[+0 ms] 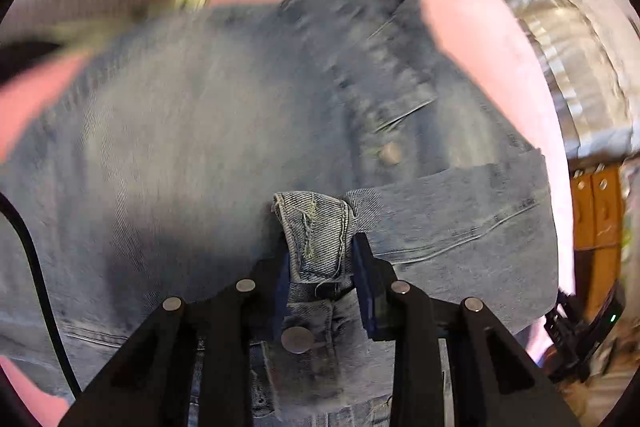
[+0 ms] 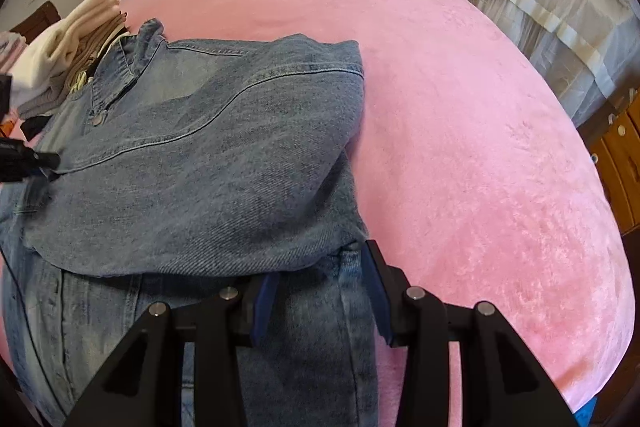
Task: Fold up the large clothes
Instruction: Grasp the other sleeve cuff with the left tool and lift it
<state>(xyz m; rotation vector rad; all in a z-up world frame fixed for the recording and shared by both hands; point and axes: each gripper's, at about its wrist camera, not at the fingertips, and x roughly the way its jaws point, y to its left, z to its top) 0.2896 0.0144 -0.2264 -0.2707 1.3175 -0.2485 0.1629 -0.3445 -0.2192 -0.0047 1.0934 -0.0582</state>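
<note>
Left jaws: the left gripper (image 1: 320,263) stands narrow, with a folded denim tab of the jacket (image 1: 224,131) between its pads; whether the pads press on it, I cannot tell.
Right jaws: the right gripper (image 2: 320,291) is set about halfway, straddling a thick edge of the jacket (image 2: 208,155); a firm grip cannot be told.
Jacket: it lies on the pink bed cover (image 2: 460,131), toward its left side, beside a stack of folded clothes (image 2: 68,59).
Done: 1 panel looks already laid over the body, with the collar (image 2: 136,59) at the far end.
Left: probably the lower part needs bringing up, then squaring and flattening.
</note>
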